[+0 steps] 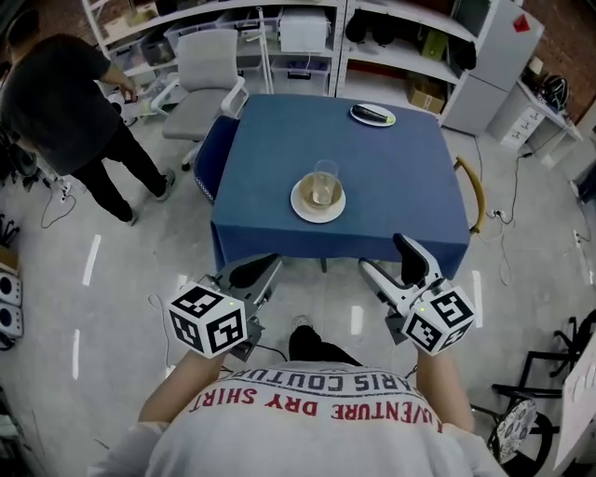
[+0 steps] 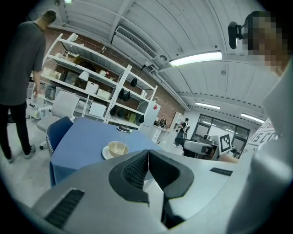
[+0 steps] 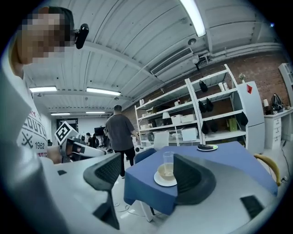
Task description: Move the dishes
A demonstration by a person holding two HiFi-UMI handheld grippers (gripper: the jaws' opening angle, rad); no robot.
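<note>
Worktop in front of me, under a blue cloth
A white plate sits toward the near edge, roughly centred; a second plate lies well apart near the far right corner.

A square desk draped in blue cloth stands on the glossy grey floor. A dark blue chair sits against its left side, and a curved wooden chair back shows at its right. Beyond it, a white swivel office chair stands before white open shelving. A person in dark clothes stands well apart, far left.
</note>
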